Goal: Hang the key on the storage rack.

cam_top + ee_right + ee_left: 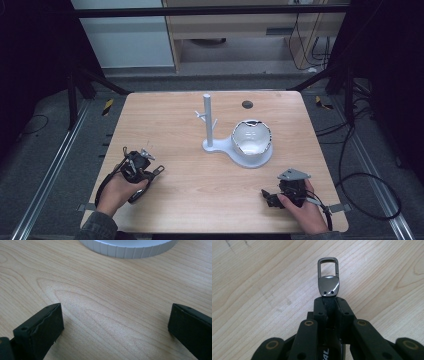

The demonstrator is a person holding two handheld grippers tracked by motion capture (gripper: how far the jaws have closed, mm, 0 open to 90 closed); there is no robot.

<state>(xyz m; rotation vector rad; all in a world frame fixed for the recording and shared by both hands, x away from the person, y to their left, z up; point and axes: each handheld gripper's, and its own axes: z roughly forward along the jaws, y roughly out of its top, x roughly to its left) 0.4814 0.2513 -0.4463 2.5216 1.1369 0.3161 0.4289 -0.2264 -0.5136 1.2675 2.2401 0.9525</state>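
One small key fob (328,277) sits clamped in our left gripper (329,298): the jaws are pressed together on its dark strap, and the polished metal plate and rectangular snap clip stick out past the tips, over the bare wooden table (262,277). We judge it light and mostly stiff at the metal end, but the strap looks soft, so the clip may droop or swing as we carry it. The shiny plate looks slippery; the strap, where we hold it now, seems the better place to grip, leaving the clip's opening free to go over something.

In the high view our left gripper (142,162) is at the near left of the table (165,210), with the fob's metal end (146,154) poking out towards the middle. Our right gripper (267,196) rests at the near right with its jaws spread wide and nothing between them; its own view looks towards the ribbed rim of the white stand base (130,247).

Farther off, past open tabletop, stands the white holder (209,125) with short pegs on its upright post, joined to a white dish (252,140). The room between us and the post looks free. The pegs are thin, so we would approach them slowly. Both near table edges lie close to our hands, so a dropped fob could slide off.
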